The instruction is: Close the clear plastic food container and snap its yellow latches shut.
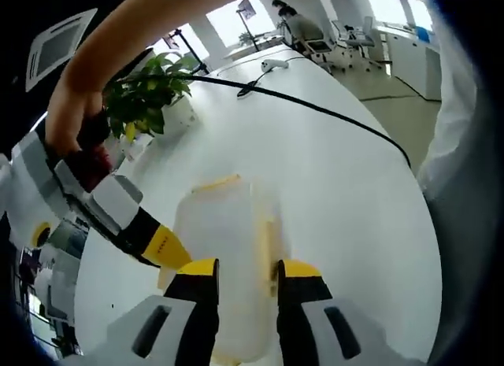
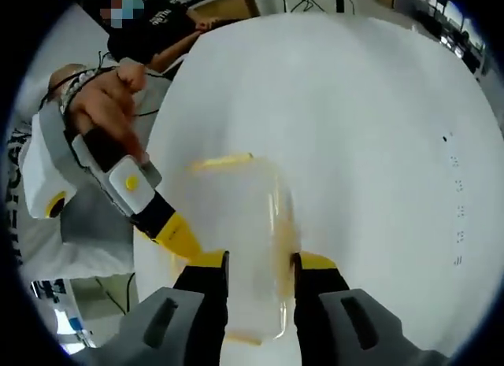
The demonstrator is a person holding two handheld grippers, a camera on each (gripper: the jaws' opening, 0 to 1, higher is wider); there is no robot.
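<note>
Table (image 1: 346, 177): white, round, with a black cable (image 1: 315, 106) and plant (image 1: 146, 94).
Container (image 1: 224, 248): clear, yellow latches, on the table.
Left gripper (image 1: 246, 273): jaws spread around container.
Right gripper (image 2: 260, 264): jaws spread around container.

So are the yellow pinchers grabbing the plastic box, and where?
Both grippers, left and right, straddle the clear plastic food container, one at each end near its yellow latches. The blur hides whether the jaws actually clamp it.

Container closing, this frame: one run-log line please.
stage: closing | clear container on white table | left gripper jaws straddle it | right gripper jaws straddle it | yellow latch state: cannot tell
</note>
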